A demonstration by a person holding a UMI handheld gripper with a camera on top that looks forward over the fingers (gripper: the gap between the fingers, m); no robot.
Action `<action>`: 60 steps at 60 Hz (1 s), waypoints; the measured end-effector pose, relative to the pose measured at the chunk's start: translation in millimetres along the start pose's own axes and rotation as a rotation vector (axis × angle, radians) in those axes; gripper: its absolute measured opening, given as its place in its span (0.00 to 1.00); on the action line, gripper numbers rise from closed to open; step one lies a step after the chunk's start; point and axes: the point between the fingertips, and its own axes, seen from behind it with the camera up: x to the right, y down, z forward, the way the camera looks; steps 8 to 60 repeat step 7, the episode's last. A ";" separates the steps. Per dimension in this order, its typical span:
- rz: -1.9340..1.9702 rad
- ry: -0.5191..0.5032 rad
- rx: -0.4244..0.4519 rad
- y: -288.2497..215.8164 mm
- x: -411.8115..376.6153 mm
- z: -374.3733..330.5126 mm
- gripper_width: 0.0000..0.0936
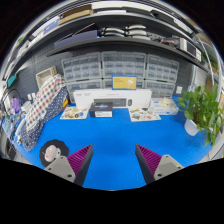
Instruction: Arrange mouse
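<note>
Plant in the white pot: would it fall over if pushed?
Probably tippy: the plant spreads tall and wide above its small white pot. Its leaves likely bend rather than push back. The gripper is open, holding nothing.

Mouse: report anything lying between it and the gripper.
Nothing visible does. What is probably the mouse, a dark rounded shape, lies just beside the left finger of the open gripper, with only bare blue table between them.
</note>
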 end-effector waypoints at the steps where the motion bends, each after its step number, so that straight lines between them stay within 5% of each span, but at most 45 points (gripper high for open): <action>1: -0.002 0.002 0.002 0.4 3.4 0.0 0.92; 60: -0.003 0.009 0.012 -1.1 19.2 1.2 0.92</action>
